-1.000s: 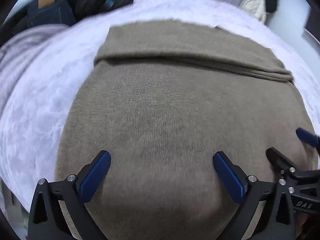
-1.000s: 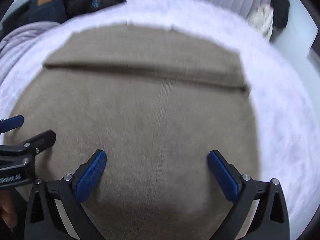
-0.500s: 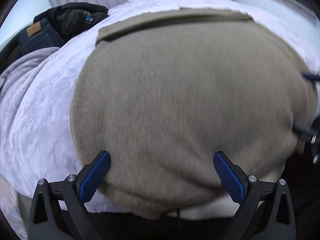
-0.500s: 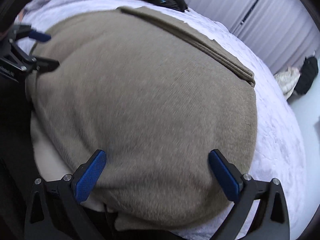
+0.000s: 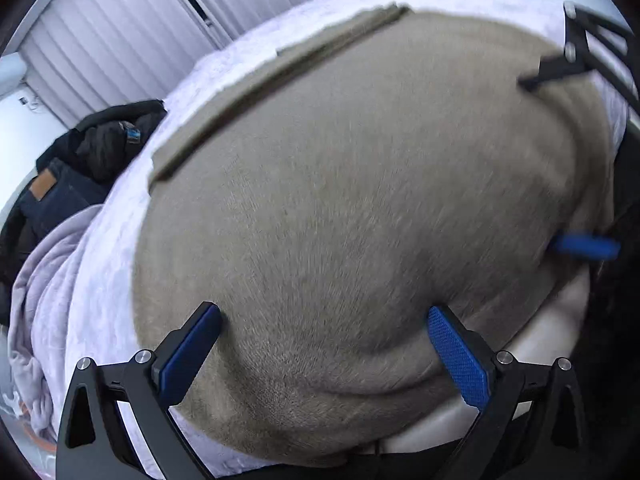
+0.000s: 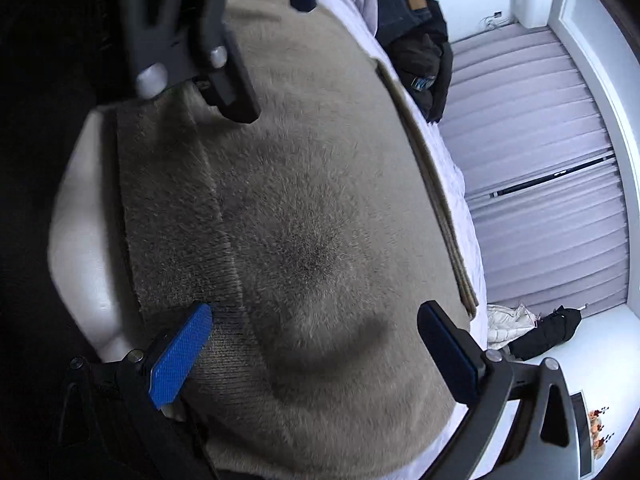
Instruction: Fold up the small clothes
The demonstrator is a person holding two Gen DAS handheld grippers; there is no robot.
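Left wrist view is showing a brown knitted sweater lying spread over a bed with a white cover, its near hem hanging over the bed's edge toward six o'clock. The left hand-held gripper is hovering with its jaws wide and nothing between them, the sweater's lower body sitting just past the blue pads. At three o'clock the right hand-held gripper is reaching in over the sweater's side. In the right wrist view the right hand-held gripper is also standing wide and empty above the sweater, near its ribbed hem, with the left hand-held gripper at eleven o'clock. A narrow strip is already lying folded along the far edge, so the fold seems partly done. Next, each side probably needs to come down, pinch the near hem, and carry it toward twelve o'clock. A pile of dark clothes is lying at nine o'clock.
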